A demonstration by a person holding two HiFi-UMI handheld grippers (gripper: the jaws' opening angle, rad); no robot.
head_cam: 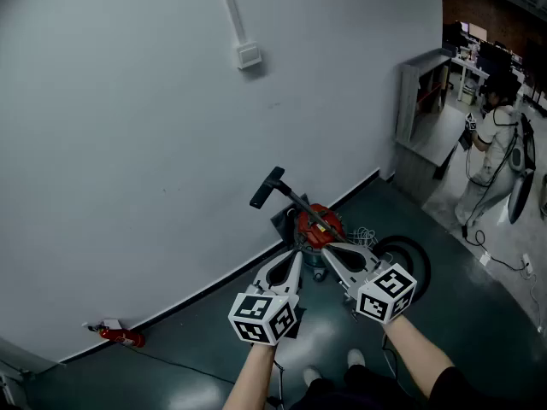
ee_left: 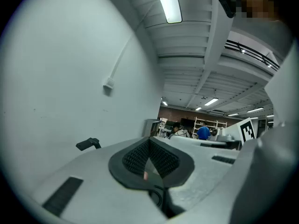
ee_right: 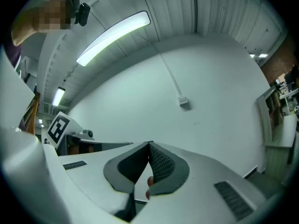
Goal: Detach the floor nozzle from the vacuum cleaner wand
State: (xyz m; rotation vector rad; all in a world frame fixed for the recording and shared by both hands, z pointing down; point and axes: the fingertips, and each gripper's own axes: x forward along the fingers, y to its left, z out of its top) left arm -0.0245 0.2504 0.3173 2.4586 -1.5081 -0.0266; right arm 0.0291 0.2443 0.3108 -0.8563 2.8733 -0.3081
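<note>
A red canister vacuum cleaner (head_cam: 318,226) stands on the dark floor by the white wall. Its dark wand (head_cam: 295,198) rises up and to the left, ending in the black floor nozzle (head_cam: 266,188), which is on the wand. The nozzle also shows as a small black shape (ee_left: 88,143) in the left gripper view. My left gripper (head_cam: 298,258) and right gripper (head_cam: 328,250) are held side by side just short of the canister, both shut with nothing between the pads. Both point roughly level at the wall, clear of the vacuum. The closed tips show in each gripper view (ee_left: 150,142) (ee_right: 149,146).
A junction box (head_cam: 249,55) with a conduit sits high on the wall. A red fire extinguisher (head_cam: 121,336) lies at the wall's foot on the left. A grey cabinet (head_cam: 420,101) and a person (head_cam: 493,148) are at the right. A black ring (head_cam: 408,257) lies beside the canister.
</note>
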